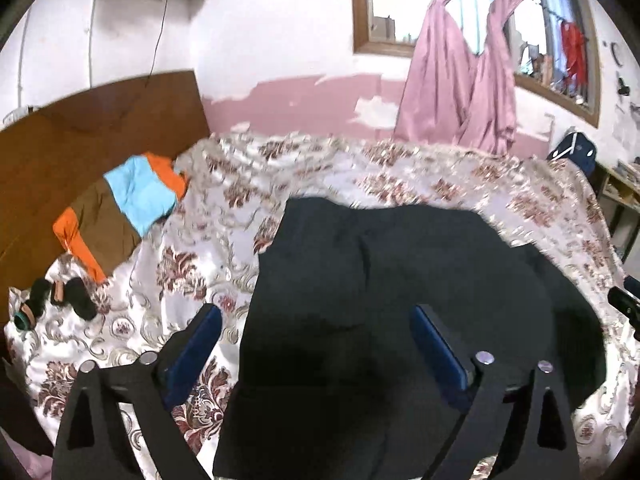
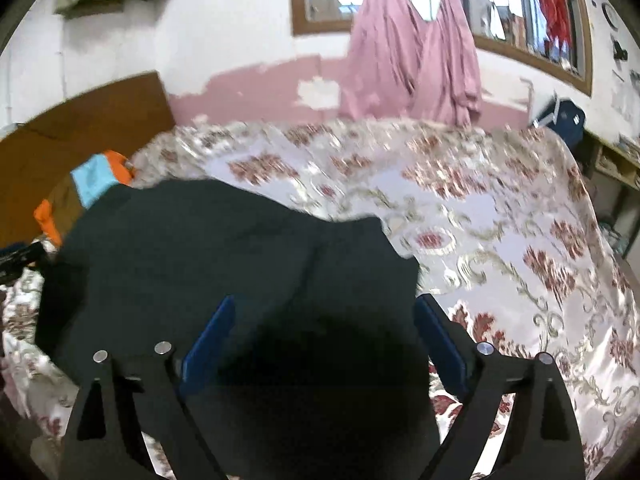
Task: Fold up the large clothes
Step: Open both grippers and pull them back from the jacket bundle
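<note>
1. Both claws are wide open right now. My left claw (image 1: 316,344) has nothing pinched, and neither does my right claw (image 2: 322,336); the blue pads just straddle cloth.
2. The black garment (image 1: 400,272) lies on the bed (image 1: 460,184), around 6 o'clock in both views, spreading toward 12.
3. Progress guess: it looks doubled over into a rough block, edges still uneven. Probably another fold and some smoothing left.
4. A folded orange, brown and blue piece (image 1: 120,216) sits at 9 o'clock by the headboard, so that one seems done.
5. Labels or writing: can't read any, too blurry.
</note>
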Action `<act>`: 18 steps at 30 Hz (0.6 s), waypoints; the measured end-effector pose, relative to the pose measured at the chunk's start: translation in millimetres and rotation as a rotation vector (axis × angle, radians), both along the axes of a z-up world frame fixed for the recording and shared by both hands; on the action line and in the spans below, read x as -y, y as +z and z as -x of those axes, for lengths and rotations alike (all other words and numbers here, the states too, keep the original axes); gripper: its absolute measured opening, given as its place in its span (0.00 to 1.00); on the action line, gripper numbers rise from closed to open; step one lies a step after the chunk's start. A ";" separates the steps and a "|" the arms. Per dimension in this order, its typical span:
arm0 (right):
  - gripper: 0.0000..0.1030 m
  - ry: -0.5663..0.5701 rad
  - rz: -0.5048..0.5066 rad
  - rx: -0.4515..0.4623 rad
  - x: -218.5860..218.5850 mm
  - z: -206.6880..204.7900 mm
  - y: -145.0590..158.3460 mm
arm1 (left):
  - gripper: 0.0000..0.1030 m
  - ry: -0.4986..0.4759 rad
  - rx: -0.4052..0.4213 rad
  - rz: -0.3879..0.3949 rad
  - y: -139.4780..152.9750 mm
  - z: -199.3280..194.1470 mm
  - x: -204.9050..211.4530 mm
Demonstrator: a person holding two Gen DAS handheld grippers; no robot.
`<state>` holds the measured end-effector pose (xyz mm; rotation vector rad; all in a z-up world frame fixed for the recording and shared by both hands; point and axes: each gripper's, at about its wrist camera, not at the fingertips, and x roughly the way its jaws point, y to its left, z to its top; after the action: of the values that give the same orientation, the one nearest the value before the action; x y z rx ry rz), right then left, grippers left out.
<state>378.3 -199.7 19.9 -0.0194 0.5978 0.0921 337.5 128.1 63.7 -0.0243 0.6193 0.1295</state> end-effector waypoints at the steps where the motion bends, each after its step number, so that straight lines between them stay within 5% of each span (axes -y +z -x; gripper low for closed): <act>1: 0.91 0.012 -0.009 0.040 -4.3 11.2 9.7 | 0.96 -0.015 0.023 0.000 7.7 9.5 5.1; 3: 0.98 0.022 -0.021 0.092 -8.7 26.9 18.6 | 0.98 -0.028 0.061 -0.002 17.8 25.0 12.6; 18: 0.99 0.023 -0.081 0.252 -29.4 130.8 59.6 | 1.00 -0.104 0.256 0.010 66.8 131.6 43.0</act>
<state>247.5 -170.3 79.5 0.0408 0.3416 0.1336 205.9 85.1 130.4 -0.0183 0.3643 0.0211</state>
